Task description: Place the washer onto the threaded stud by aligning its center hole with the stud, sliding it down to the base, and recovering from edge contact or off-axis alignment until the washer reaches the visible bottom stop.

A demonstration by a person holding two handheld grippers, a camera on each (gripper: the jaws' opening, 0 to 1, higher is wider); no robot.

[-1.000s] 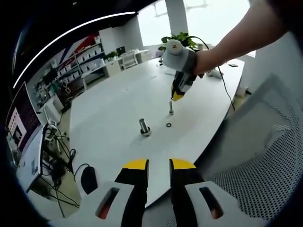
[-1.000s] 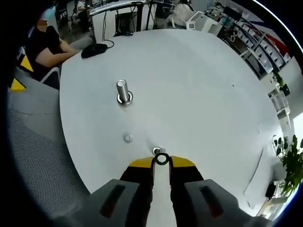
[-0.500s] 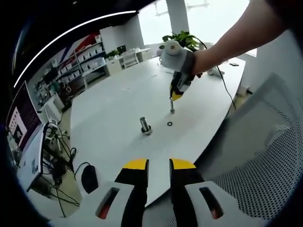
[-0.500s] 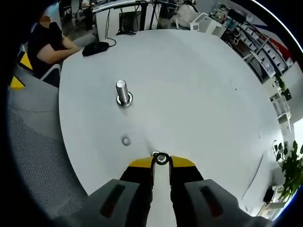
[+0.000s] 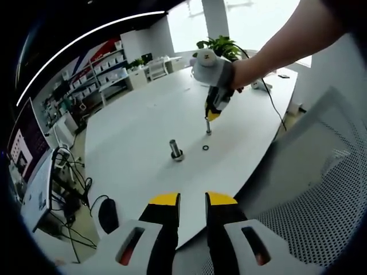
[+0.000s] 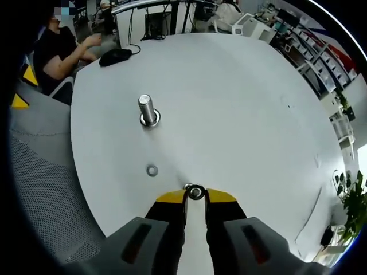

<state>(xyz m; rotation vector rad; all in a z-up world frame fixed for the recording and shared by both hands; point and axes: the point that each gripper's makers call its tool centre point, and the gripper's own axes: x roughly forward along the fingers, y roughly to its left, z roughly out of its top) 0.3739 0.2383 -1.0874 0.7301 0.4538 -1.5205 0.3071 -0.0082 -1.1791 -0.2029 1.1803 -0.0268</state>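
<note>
Right gripper view: round metal washer (image 6: pixel 195 192) over threaded stud (image 6: pixel 188 187).

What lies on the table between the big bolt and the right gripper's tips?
A loose washer lies on the white table between the big bolt and the right gripper, in the right gripper view.

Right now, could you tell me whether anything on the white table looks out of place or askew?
One small metal washer lies loose and flat on the round white table, between the large upright steel bolt and the slim threaded stud. The right hand-held gripper pinches another small ring-shaped washer at the stud. Nothing looks spilled or damaged.
</note>
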